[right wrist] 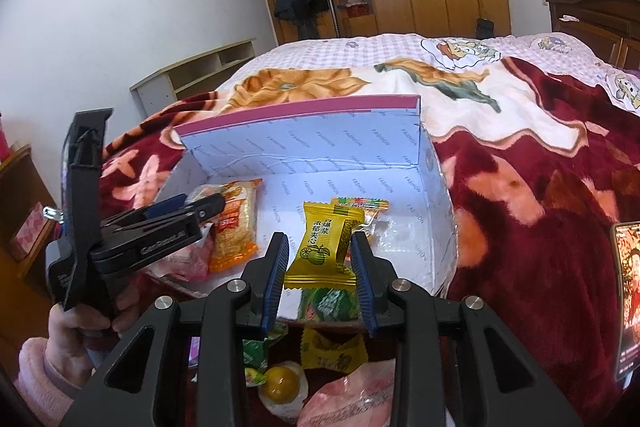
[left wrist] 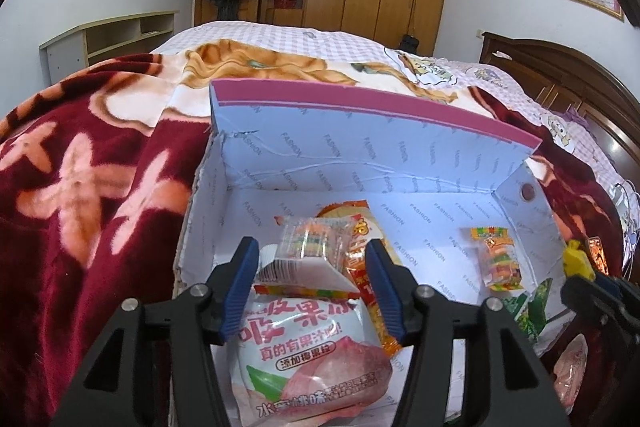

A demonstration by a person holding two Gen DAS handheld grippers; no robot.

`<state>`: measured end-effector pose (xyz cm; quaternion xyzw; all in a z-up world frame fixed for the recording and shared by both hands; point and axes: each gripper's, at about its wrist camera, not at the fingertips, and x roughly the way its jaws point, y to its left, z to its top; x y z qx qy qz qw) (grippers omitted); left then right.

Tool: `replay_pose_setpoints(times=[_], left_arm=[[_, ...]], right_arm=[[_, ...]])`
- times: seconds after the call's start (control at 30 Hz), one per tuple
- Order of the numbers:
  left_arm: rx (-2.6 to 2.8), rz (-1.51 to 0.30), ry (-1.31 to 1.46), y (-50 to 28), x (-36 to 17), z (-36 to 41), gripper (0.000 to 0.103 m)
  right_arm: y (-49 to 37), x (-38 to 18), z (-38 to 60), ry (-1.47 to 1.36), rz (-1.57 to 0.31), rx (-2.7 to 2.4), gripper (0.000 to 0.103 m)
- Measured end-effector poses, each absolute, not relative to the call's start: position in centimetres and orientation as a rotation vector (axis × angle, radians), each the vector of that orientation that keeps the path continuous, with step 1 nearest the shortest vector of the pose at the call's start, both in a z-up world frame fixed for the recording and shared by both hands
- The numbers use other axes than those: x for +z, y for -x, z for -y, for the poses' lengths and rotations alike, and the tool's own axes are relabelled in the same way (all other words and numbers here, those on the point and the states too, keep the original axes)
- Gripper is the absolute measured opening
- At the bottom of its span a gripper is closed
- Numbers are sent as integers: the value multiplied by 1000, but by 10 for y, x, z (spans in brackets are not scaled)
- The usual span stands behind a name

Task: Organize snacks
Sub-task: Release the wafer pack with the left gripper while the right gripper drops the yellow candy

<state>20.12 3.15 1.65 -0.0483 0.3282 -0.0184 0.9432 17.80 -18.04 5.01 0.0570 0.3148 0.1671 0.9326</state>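
An open box [left wrist: 320,155] with a pale printed lining and a pink-edged lid stands on the bed, also seen in the right wrist view [right wrist: 304,147]. My left gripper [left wrist: 310,245] hangs over its near left corner, jaws apart. A peach jelly pouch [left wrist: 308,347] lies between and below them, with the pads not pressing it. An orange noodle snack [left wrist: 362,223] and a clear gummy packet [left wrist: 498,259] lie inside. My right gripper [right wrist: 319,237] is shut on a yellow candy packet [right wrist: 326,247] above the box's front edge.
Loose snacks lie on the red blanket [right wrist: 520,247] before the box: a green packet [right wrist: 332,303], a yellow candy [right wrist: 332,351], an egg-shaped sweet [right wrist: 282,383], a pink packet [right wrist: 352,399]. A phone [right wrist: 628,299] rests at the right. A pink-sleeved hand [right wrist: 52,359] holds the left gripper.
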Motion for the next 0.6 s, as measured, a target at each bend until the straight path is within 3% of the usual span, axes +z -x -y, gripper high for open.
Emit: replay_pose_setpoints(times=[0.6], left_arm=[[-36,-670,96,-202,16,-30,59]], right_arm=[[-210,32,189,-157,-716,310,33]])
